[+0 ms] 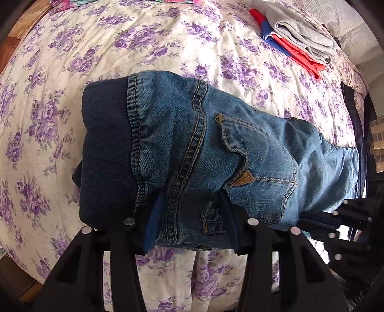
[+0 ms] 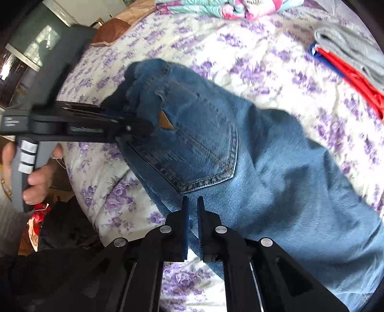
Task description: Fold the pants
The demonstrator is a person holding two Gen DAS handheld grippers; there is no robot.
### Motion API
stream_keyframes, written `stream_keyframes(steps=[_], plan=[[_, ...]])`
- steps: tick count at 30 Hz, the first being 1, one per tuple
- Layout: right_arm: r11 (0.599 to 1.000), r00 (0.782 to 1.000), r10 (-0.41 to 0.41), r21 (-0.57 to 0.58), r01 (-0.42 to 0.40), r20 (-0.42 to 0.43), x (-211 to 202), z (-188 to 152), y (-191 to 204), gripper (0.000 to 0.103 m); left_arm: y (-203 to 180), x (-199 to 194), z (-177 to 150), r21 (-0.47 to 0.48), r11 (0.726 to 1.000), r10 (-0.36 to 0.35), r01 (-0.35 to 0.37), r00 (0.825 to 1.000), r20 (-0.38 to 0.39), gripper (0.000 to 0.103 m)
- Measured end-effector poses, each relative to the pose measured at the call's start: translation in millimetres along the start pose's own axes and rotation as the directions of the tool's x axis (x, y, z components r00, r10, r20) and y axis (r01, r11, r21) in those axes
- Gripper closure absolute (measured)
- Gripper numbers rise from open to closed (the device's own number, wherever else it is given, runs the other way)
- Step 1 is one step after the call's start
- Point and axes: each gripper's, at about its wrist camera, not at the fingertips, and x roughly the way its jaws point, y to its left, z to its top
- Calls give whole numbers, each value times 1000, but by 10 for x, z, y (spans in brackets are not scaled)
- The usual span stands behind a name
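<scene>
Blue jeans (image 1: 240,148) with a dark ribbed waistband (image 1: 105,148) lie folded lengthwise on the floral bedsheet (image 1: 144,48), back pocket up. My left gripper (image 1: 189,199) is clamped on a thick fold at their near edge, beside the waistband. The right wrist view shows it from the side (image 2: 144,124), biting the jeans (image 2: 240,148) by the brown leather tag (image 2: 164,121). My right gripper (image 2: 193,200) is shut at the near edge below the pocket, with denim in the thin slit between its pads. In the left wrist view it shows at the right (image 1: 309,219).
A folded pile of grey, red and blue clothes (image 1: 300,40) lies at the far right of the bed (image 2: 348,55). Bright patterned cloth (image 2: 228,7) sits at the far edge. A hand (image 2: 38,177) holds the left gripper's handle. Dark clothing (image 2: 64,228) lies off the near side.
</scene>
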Motion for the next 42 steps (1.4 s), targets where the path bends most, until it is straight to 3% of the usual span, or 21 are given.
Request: stream_keyframes(steps=[2,5,8,10,11,13,14,15,18,20,22,24,26,27,29,31,34,38,41,42], plan=[[1000,998,15,23,-13,-64,224,-34,-20,96,-27,-41,2,-1,1000,-5,5,1000,-9,58],[1000,999,-10,20,11,-41,212,-49,19,96,-145,-222,-49,35,999,-4,4,1000,8,66],[997,999,28,75,-26,-33,200,-32,-58,96,-357,-417,-115,88,994,-76,72,996,42,67],[995,999,41,96,-40,-10,136,-49,-67,96,-518,-387,-133,117,988,-104,100,994,26,68],[994,999,43,101,-43,8,67,-74,-72,92,-594,-308,-137,126,988,-93,92,996,8,71],[994,998,16,106,-22,56,-130,-169,-122,90,-697,-36,-151,112,990,-79,85,995,-59,89],[993,997,3,116,-13,79,-249,-224,-163,84,-715,107,-163,93,991,-90,98,992,-91,93],[991,995,-5,136,-8,96,-355,-292,-223,72,-716,244,-200,78,994,-72,80,993,-98,94],[964,989,-51,265,13,137,-706,-620,-563,61,-702,313,-301,78,995,-63,66,997,-39,95],[914,981,-71,406,-8,180,-955,-984,-910,55,-652,311,-301,68,993,-89,92,995,-40,96],[816,964,-128,577,-30,232,-1250,-1414,-1373,49,-595,317,-285,54,992,-110,112,993,-45,98],[673,940,-197,736,-76,277,-1469,-1855,-1862,49,-567,321,-269,47,992,-115,117,992,-50,98],[481,923,-240,863,-158,302,-1617,-2302,-2400,49,-624,324,-281,74,994,-81,84,996,-46,98],[405,915,-237,889,-213,327,-1643,-2517,-2647,49,-693,329,-279,97,994,-54,57,998,-42,98],[297,909,-219,912,-283,353,-1588,-2780,-2995,49,-789,335,-287,138,990,-8,12,999,-34,98],[248,905,-197,912,-326,377,-1454,-2858,-3111,49,-846,334,-280,161,987,19,-14,999,-31,98],[229,898,-205,911,-343,389,-1353,-2806,-3196,49,-865,342,-263,155,988,16,-11,999,-31,98],[192,904,-218,925,-329,367,-1197,-2720,-3386,50,-748,327,-289,127,992,-17,22,999,-38,98],[213,872,-268,908,-360,409,-1244,-2677,-3420,96,-688,307,-306,133,991,-17,22,999,-42,98],[225,858,-283,899,-375,429,-1312,-2671,-3385,96,-687,301,-306,139,990,-11,17,999,-43,98]])
